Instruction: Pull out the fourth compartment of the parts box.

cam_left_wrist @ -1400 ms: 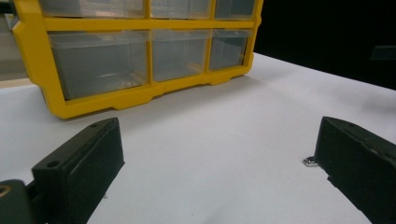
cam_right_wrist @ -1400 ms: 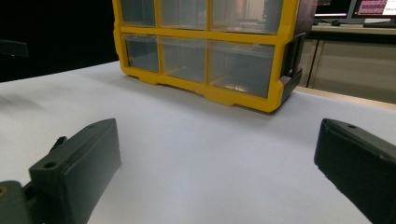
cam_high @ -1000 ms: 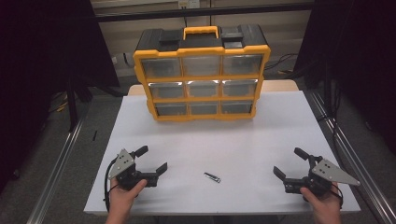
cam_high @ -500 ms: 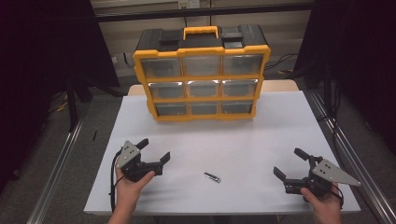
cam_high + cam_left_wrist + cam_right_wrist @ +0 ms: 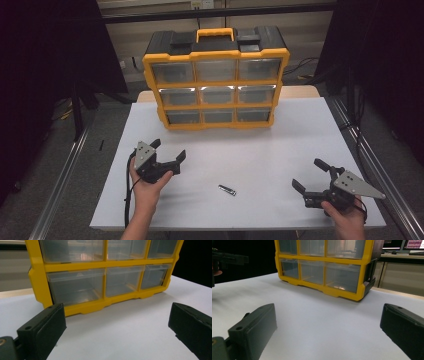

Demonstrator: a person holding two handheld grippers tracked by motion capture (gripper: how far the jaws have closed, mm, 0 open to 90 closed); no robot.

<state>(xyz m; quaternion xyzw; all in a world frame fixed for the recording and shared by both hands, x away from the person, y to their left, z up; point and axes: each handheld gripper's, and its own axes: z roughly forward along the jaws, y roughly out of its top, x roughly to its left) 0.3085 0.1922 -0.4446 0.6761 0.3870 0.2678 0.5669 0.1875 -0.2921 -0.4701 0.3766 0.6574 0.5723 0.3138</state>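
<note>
In the high view the left gripper, jaws wide apart, has moved forward and inward from its place near the table's front-left edge a second ago, and now sits closer to the yellow drawer organizer at the back of the white table. The right gripper keeps its place at the front right, jaws apart and holding nothing. A small metal piece lies unmoved between the two grippers, touched by neither. The left gripper view faces the organizer's lower clear drawers between spread jaws; no writing is legible. In the right gripper view the jaws also stand apart, with the organizer ahead and a monitor behind whose text is too small to read.
</note>
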